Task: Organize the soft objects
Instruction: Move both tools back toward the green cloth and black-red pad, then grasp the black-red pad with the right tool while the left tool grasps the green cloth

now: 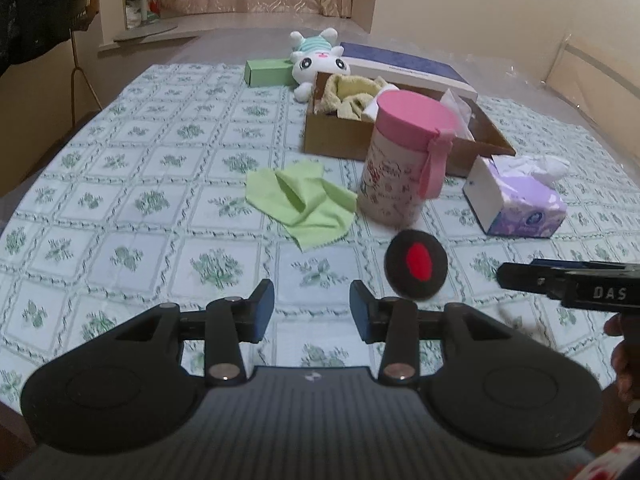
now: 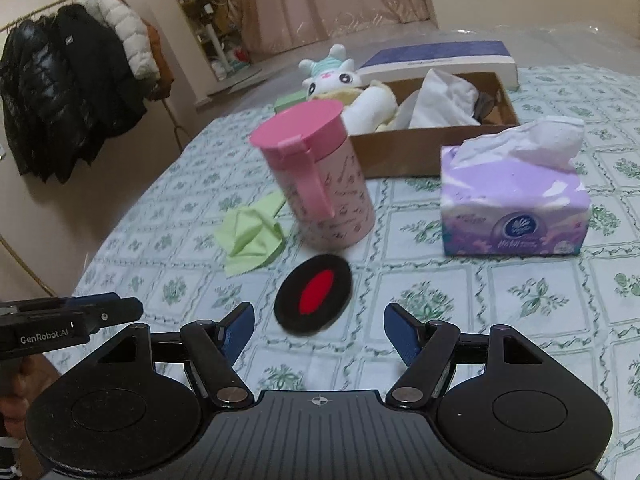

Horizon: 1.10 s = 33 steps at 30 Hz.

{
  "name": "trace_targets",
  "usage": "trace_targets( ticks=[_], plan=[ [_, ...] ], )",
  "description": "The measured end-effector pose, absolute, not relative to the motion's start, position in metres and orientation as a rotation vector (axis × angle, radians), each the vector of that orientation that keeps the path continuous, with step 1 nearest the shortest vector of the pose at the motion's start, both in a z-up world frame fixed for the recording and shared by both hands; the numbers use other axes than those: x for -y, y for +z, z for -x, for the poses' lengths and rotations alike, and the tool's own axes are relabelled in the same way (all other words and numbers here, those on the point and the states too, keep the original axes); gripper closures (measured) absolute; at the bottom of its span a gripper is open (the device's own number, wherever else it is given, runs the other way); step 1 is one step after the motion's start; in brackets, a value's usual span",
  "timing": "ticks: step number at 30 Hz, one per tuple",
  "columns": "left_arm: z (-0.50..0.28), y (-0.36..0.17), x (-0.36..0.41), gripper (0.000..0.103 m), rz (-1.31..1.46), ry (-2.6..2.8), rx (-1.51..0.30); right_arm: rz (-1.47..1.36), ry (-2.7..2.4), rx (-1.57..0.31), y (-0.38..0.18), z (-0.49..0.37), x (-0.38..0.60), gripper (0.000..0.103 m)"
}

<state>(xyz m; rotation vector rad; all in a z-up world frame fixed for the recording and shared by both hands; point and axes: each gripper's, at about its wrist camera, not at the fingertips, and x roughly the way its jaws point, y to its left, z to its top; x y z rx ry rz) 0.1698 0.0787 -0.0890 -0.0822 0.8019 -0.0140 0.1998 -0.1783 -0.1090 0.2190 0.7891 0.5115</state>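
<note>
A round black pad with a red centre (image 1: 416,266) (image 2: 314,300) is on the patterned bedspread, slightly blurred, just ahead of my right gripper (image 2: 320,324). That gripper is open, and its blue pads touch nothing. My left gripper (image 1: 312,308) is also open and empty, to the left of the black pad. A crumpled light green cloth (image 1: 304,200) (image 2: 252,236) lies farther ahead. Behind it a cardboard box (image 1: 332,136) (image 2: 400,152) holds yellow and white towels. A white plush toy (image 1: 320,60) (image 2: 332,72) lies at the box's far corner.
A pink-lidded canister (image 1: 400,160) (image 2: 320,184) stands between the pad and the box. A purple tissue pack (image 1: 516,200) (image 2: 512,200) sits to its right. A flat blue-and-white box (image 1: 400,64) and a small green box (image 1: 268,72) lie at the back. Coats (image 2: 68,80) hang at left.
</note>
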Motion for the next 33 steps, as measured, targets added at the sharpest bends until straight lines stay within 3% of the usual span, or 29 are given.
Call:
trace_targets(
  ticks=[33],
  plan=[
    [-0.213,-0.140,-0.096,0.059,0.060,0.037,-0.821,0.036,0.416,-0.803,-0.173,-0.253,0.085,0.021]
  ],
)
